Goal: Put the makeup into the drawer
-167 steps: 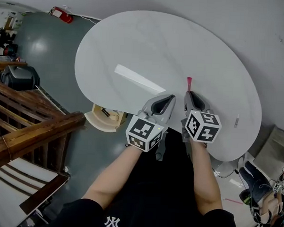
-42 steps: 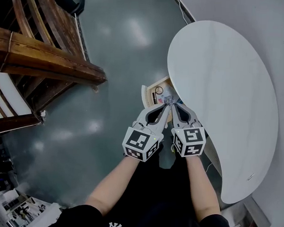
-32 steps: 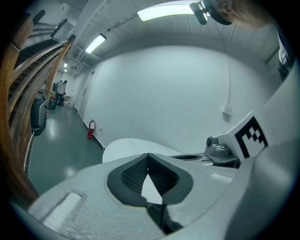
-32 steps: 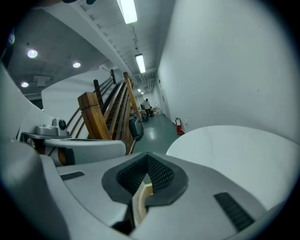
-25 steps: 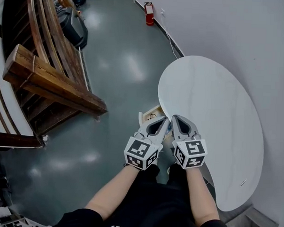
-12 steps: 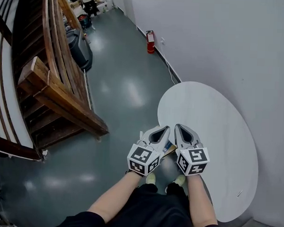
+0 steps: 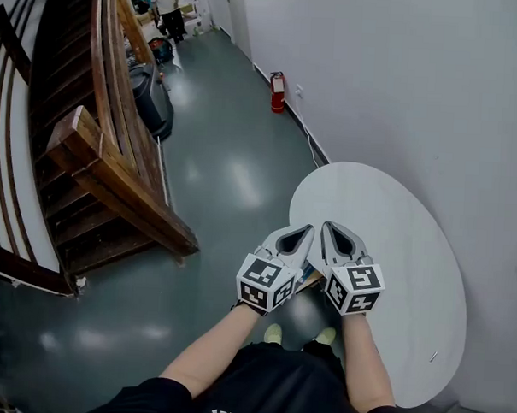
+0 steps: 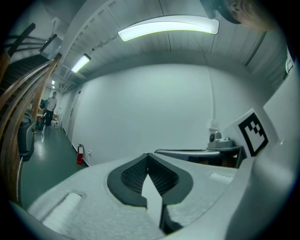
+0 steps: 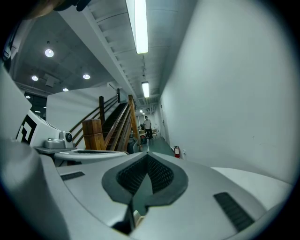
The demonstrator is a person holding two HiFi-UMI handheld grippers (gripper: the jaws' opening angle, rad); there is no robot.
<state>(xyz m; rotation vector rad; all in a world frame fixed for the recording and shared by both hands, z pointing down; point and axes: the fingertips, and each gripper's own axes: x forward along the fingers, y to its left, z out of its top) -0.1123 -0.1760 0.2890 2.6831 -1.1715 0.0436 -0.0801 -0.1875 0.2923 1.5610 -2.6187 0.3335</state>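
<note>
Both grippers are held up side by side in front of me, pointing away. My left gripper [image 7: 307,231] is shut with nothing between its fingertips; the left gripper view shows its tip [image 8: 148,157] against a bare white wall. My right gripper [image 7: 328,228] is also shut and empty, its tip [image 9: 147,155] pointing down a corridor. Only a sliver of the wooden drawer [image 7: 311,284] shows between the two marker cubes, at the edge of the white oval table [image 7: 393,267]. No makeup is in sight.
A wooden staircase [image 7: 107,152] runs along the left. A red fire extinguisher [image 7: 278,81] stands by the white wall. A person [image 7: 171,4] stands far down the corridor. My feet [image 7: 273,333] are on the dark green floor beside the table.
The view has risen from the open drawer to the corridor. Both grippers came up and back from the drawer, still shut, and now hide most of it.
</note>
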